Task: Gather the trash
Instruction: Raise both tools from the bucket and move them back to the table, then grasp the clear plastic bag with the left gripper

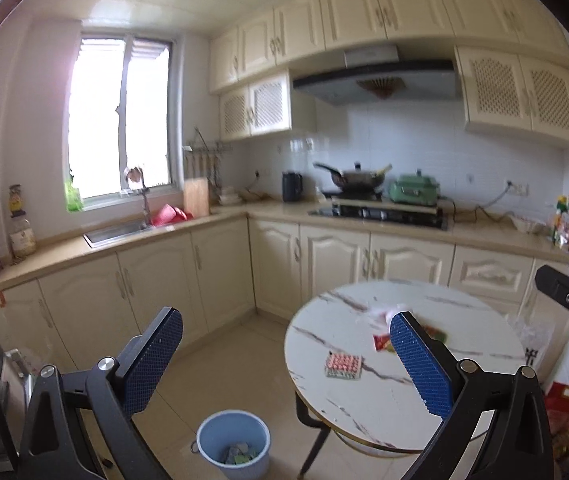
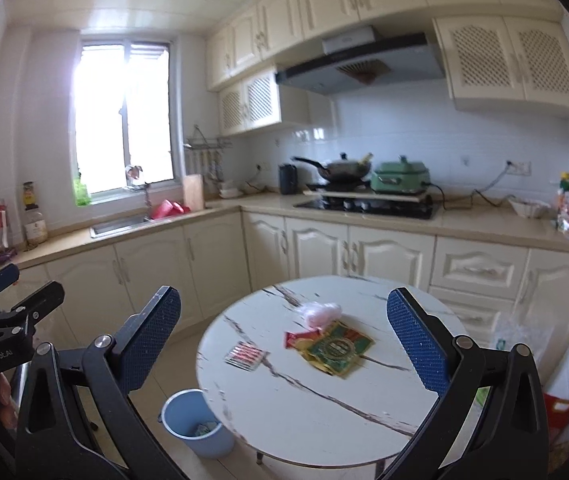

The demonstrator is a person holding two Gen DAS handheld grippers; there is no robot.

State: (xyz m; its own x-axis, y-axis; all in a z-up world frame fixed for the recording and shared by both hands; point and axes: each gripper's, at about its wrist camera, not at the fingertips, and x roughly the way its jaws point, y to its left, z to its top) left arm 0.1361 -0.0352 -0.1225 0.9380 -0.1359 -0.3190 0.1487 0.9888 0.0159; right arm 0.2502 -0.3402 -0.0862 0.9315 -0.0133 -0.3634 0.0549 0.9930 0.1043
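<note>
Crumpled green-gold wrapper [image 2: 338,350] on table [image 2: 324,420]

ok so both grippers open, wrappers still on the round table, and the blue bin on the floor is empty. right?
Not quite: the blue bin is not empty. The left wrist view shows some trash already lying at its bottom. The rest holds: left gripper and right gripper are open, and the wrappers lie on the round table.
</note>
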